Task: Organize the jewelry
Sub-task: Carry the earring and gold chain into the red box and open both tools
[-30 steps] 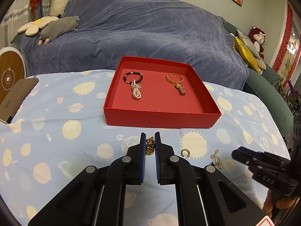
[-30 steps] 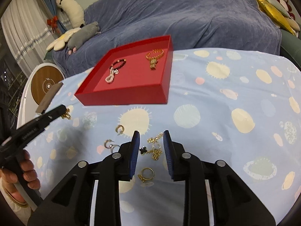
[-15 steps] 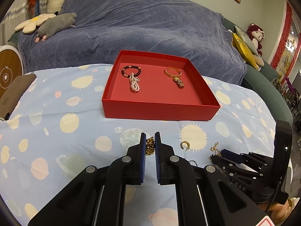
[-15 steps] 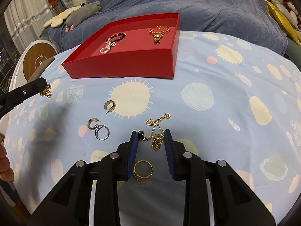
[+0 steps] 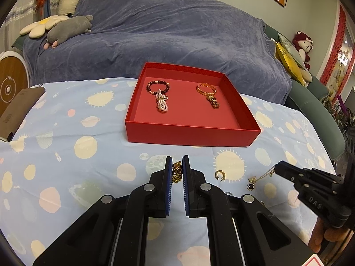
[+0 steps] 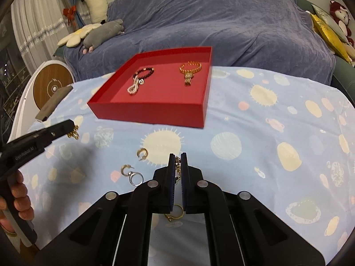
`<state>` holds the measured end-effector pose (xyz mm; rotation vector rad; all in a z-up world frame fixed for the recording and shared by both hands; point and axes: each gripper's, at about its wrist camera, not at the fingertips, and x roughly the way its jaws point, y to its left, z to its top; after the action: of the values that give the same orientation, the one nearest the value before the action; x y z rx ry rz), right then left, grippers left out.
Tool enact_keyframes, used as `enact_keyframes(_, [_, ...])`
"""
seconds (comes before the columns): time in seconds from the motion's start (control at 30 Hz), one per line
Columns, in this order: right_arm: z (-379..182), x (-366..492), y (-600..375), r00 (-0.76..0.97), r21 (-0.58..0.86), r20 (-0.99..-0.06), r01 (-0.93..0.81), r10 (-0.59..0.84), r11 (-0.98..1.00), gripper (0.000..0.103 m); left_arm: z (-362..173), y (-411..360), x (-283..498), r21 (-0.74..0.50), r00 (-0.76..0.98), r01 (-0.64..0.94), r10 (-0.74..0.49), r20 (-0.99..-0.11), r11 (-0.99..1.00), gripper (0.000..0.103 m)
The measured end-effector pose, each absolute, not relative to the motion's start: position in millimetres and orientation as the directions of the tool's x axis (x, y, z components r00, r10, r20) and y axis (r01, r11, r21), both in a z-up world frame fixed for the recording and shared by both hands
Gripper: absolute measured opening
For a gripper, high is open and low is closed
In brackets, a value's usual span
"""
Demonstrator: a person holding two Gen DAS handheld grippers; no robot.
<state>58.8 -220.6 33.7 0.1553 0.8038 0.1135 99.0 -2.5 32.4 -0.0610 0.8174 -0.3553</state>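
Observation:
A red tray sits on the planet-print cloth and holds a dark bead bracelet with a pearl loop and a gold bracelet. My left gripper is shut on a chunky gold chain, held above the cloth in front of the tray. My right gripper is shut on a thin gold necklace, whose black clover charm hangs to the cloth. Gold hoop earrings, a silver ring and a gold ring lie loose.
A blue-covered sofa with plush toys stands behind the table. A brown flat object lies at the table's left edge, next to a round wooden-faced device.
My right gripper has closed on the thin gold necklace and lifted its chain end. My left gripper still holds the chunky chain and has pulled back slightly from the tray.

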Motion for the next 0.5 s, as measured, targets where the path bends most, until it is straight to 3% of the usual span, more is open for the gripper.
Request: enact_keyframes(0.5, [142.9, 108.6, -234.1, 0.806, 0.242, -0.555, -0.08, 0.206, 0.967, 0.004, 83.3, 4.2, 141.6, -0.2, 0.666, 0.301, -0.355, -0.655, 0.933, 0.007])
